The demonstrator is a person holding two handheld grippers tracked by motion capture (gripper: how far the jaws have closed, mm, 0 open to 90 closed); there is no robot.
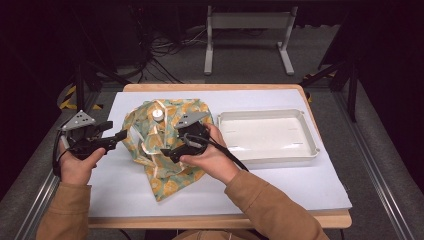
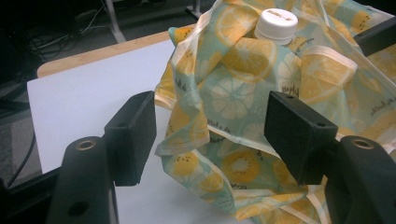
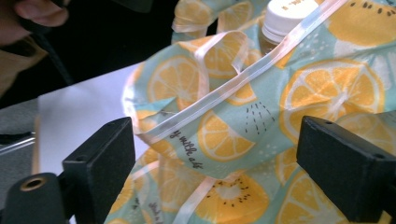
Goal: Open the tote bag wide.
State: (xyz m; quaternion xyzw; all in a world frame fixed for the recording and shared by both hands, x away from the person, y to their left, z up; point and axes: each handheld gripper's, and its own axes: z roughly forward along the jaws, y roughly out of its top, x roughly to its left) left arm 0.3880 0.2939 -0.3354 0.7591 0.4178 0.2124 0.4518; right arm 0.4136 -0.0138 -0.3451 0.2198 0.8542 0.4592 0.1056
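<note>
1. The lemon-print cloth bag (image 1: 162,145) sits crumpled on the white mat (image 1: 280,190), draped over a bottle whose white cap (image 1: 157,114) pokes out the top. Looks like the job is either working the bottle out of the bag or pulling the bag up around it; I can't tell which.

2. The left gripper (image 1: 116,136) is held just off the bag's left edge with its jaws spread wide and nothing between them. In the left gripper view, the fabric hem hangs right ahead of the gap and the cap (image 2: 276,23) is up and beyond it. My guess is it's lined up there to catch that loose edge.

3. The right gripper (image 1: 169,152) is low against the front of the bag, jaws also apart. In the right gripper view a pale trim strip (image 3: 243,79) runs diagonally just past the jaws, with the cap (image 3: 292,16) further up behind it. It's probably going for that trim, since it's the firmest thing to pinch.

4. The white tray (image 1: 310,145) sits empty off to the right gripper's far side, likely where the bottle or the bag ends up.
</note>
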